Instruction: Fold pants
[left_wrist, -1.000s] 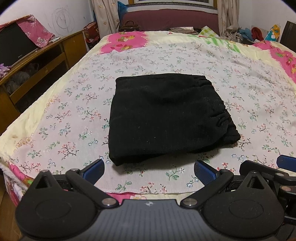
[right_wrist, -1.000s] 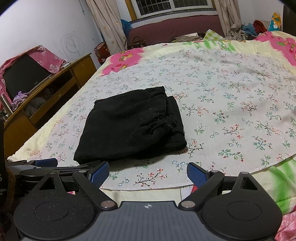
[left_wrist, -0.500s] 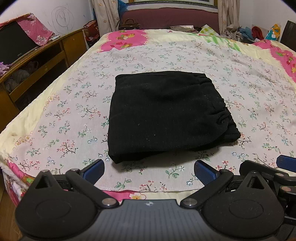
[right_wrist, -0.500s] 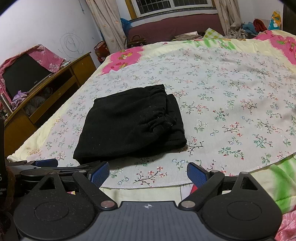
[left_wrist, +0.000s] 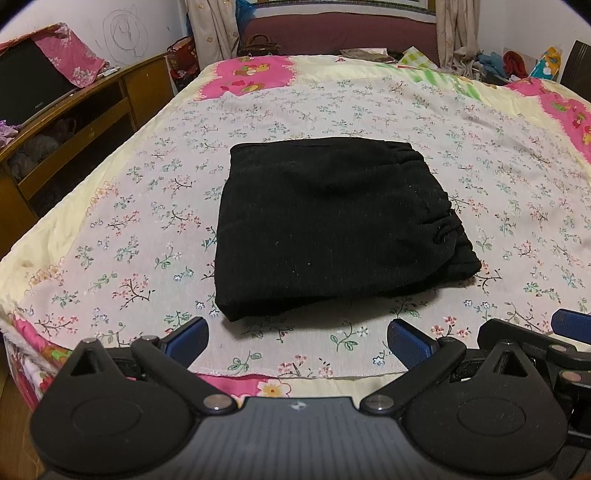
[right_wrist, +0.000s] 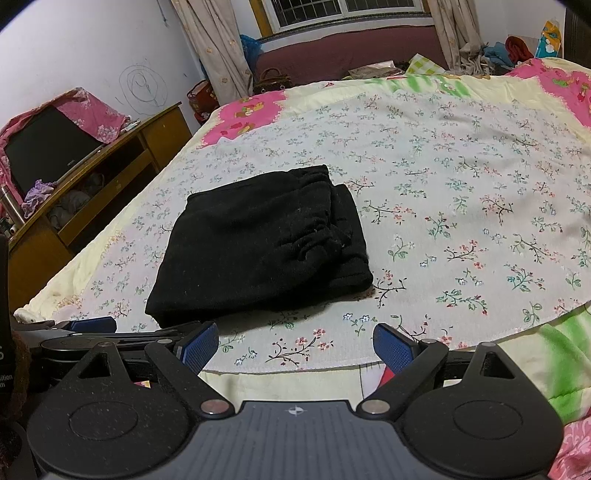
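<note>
The black pants (left_wrist: 332, 225) lie in a neat folded square in the middle of the bed (left_wrist: 424, 110), with the bunched waistband at about 3 o'clock. The folding looks done. The left gripper (left_wrist: 297, 338) and right gripper (right_wrist: 295, 341) hang at the near edge, at 6 o'clock, both spread wide and holding nothing. To end well, pull back gently and do not bump the pile.

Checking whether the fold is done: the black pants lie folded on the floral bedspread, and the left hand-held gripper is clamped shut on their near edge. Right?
Not quite. The black pants do lie folded on the floral bedspread, but the left hand-held gripper is open and short of their near edge, touching nothing. The left wrist view shows this.
</note>
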